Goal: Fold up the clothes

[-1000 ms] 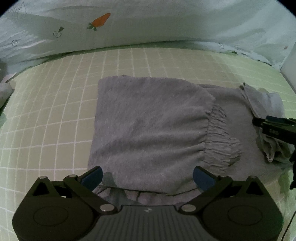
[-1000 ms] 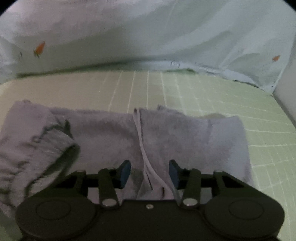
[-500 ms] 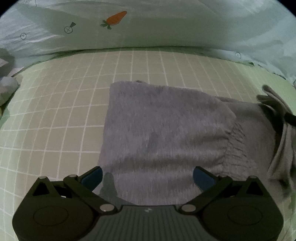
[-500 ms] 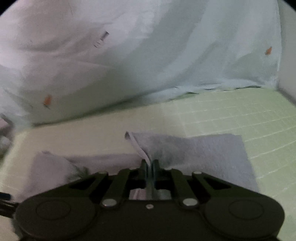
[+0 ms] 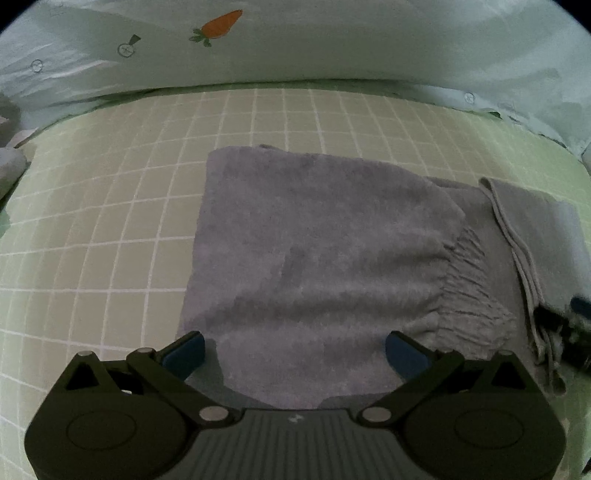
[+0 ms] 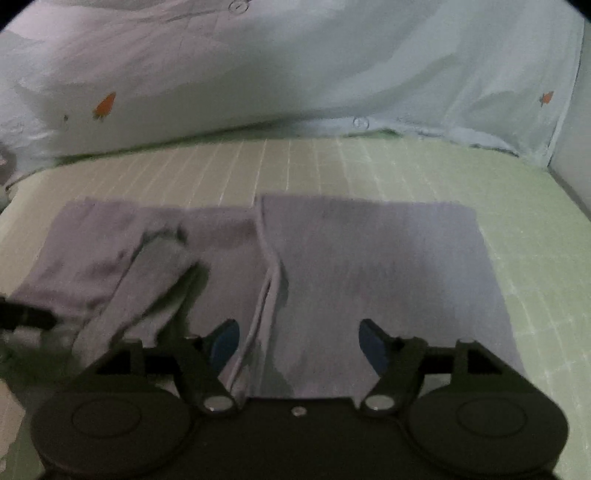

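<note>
A grey garment with an elastic waistband [image 5: 469, 273] lies folded on the green checked sheet [image 5: 110, 221]. In the left wrist view its left folded layer [image 5: 314, 251] lies flat in front of my left gripper [image 5: 293, 352], which is open and empty at its near edge. In the right wrist view the right folded flap [image 6: 388, 266] lies flat, its hemmed edge [image 6: 267, 269] running towards my right gripper [image 6: 299, 343], which is open and empty above it. The right gripper also shows at the right edge of the left wrist view [image 5: 576, 332].
A pale duvet with carrot prints [image 5: 218, 26] is piled along the far side of the bed. It also shows in the right wrist view [image 6: 295, 74]. Some pale cloth [image 5: 11, 162] lies at the far left edge.
The right gripper, shut on the garment's hem half a second ago and lifting it, has laid the flap down flat and opened. The left gripper stayed open and drifted a little left.
</note>
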The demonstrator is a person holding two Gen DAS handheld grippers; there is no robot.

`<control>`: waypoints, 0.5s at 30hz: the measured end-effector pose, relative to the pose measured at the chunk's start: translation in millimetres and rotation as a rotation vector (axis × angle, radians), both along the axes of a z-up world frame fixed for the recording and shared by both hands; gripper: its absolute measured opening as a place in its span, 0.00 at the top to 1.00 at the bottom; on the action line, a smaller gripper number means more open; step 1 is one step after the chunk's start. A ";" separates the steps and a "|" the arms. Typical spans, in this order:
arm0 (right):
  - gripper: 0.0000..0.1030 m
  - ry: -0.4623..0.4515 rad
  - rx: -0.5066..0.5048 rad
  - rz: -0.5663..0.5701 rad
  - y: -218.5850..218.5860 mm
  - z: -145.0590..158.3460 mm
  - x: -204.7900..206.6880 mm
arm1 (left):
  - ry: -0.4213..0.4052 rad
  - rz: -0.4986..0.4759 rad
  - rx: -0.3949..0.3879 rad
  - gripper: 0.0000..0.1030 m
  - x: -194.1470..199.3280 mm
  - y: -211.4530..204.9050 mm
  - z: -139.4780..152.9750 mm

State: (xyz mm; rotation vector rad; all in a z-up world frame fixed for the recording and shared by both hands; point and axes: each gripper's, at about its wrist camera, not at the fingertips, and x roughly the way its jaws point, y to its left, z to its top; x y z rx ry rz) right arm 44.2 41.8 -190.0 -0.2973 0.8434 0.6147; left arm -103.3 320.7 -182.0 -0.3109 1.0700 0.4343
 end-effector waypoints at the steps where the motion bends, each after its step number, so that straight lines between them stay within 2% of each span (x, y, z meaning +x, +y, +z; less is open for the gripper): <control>1: 0.32 0.023 -0.031 -0.002 0.2 -5.5 -2.0 | 0.002 -0.005 0.003 0.00 -0.1 -1.1 0.0; 2: 0.32 0.047 -0.048 0.000 -0.2 -8.5 1.2 | 0.006 -0.011 0.005 0.00 -0.5 -2.0 -0.5; 4: 0.31 0.044 -0.015 -0.004 -6.1 -2.5 2.2 | 0.016 -0.021 0.011 0.00 -1.4 -3.7 -1.6; 5: 0.28 0.034 0.007 -0.023 -11.0 1.7 4.1 | 0.020 -0.026 0.014 0.00 -1.9 -4.6 -2.1; 7: 0.08 -0.007 0.051 -0.084 -23.5 10.9 11.1 | 0.029 -0.036 0.020 0.00 -2.8 -6.3 -3.1; 9: 0.01 -0.049 0.066 -0.154 -35.9 13.0 24.5 | 0.043 -0.047 0.024 0.00 -3.1 -7.4 -5.5; 11: 0.01 -0.049 0.050 -0.205 -48.6 9.6 41.2 | 0.056 -0.060 0.031 0.00 -2.1 -8.6 -7.8; 15: 0.00 0.032 0.009 -0.276 -73.2 -9.3 82.9 | 0.079 -0.077 0.047 0.00 1.5 -11.8 -11.5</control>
